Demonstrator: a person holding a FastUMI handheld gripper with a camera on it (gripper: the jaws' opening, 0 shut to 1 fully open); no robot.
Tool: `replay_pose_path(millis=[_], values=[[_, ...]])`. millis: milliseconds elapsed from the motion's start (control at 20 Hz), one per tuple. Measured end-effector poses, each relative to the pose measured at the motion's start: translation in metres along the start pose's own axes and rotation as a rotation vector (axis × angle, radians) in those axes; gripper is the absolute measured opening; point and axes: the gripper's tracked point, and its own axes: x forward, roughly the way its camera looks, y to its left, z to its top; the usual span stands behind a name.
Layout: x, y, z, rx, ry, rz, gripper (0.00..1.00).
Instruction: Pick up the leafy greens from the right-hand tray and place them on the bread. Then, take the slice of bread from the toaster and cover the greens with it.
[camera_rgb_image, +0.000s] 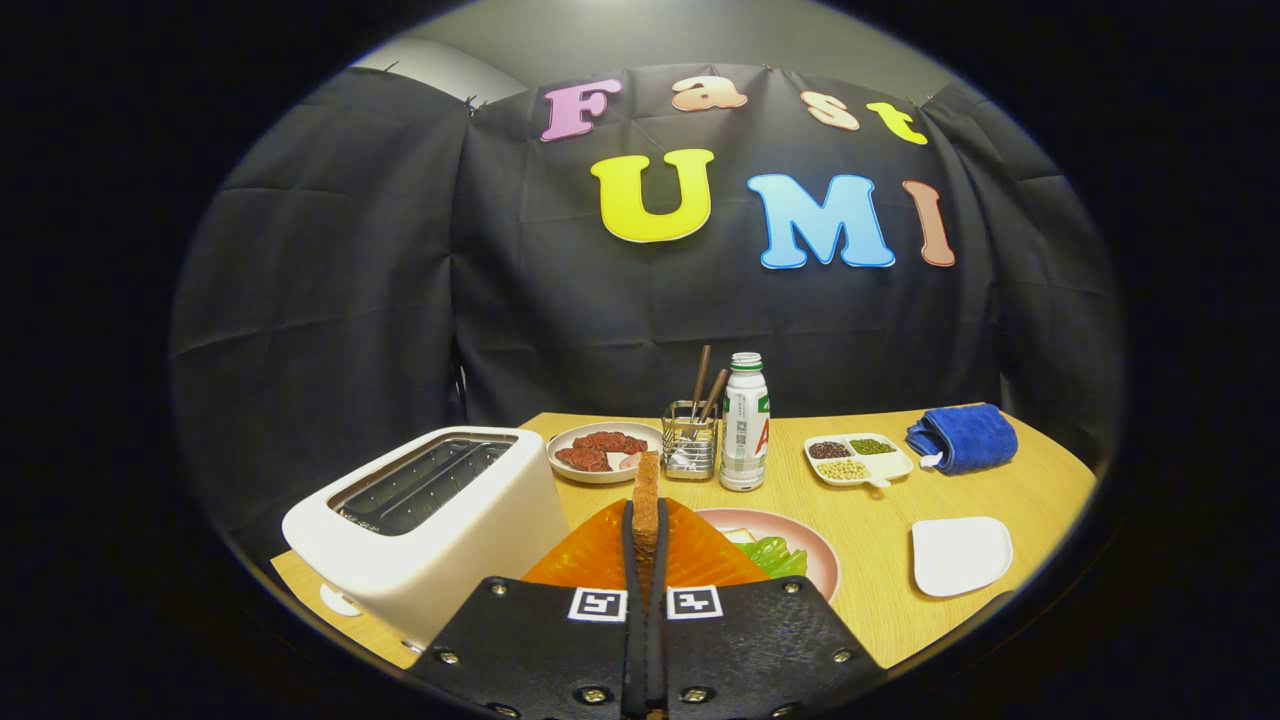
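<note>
While its fingers clamp an upright brown bread slice (646, 492), the gripper (645, 545) hangs left of the green leafy greens (775, 555) on the pink round plate (822, 560).

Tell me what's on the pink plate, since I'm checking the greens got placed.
Leafy greens lie on the pink plate over a pale slice of bread. The tongs, shut on a bread slice, cover the plate's near left part, so the rest is hidden.

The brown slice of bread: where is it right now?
The brown bread slice stands on edge, clamped between the gripper fingers, beside the white toaster.
</note>
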Motion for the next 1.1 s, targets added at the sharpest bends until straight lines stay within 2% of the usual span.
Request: replay_pose_path(millis=[100, 200, 350, 500, 850, 1100], values=[[0.008, 0.000, -0.013, 0.030, 0.029, 0.028, 0.01], [0.013, -0.013, -0.024, 0.062, 0.059, 0.018, 0.00], [0.015, -0.026, -0.023, 0.078, 0.048, 0.016, 0.00], [0.015, -0.030, -0.020, 0.157, 0.050, 0.049, 0.00], [0.029, -0.074, -0.033, 0.097, 0.083, -0.055, 0.01], [0.029, -0.084, -0.033, 0.076, 0.079, -0.070, 0.10]])
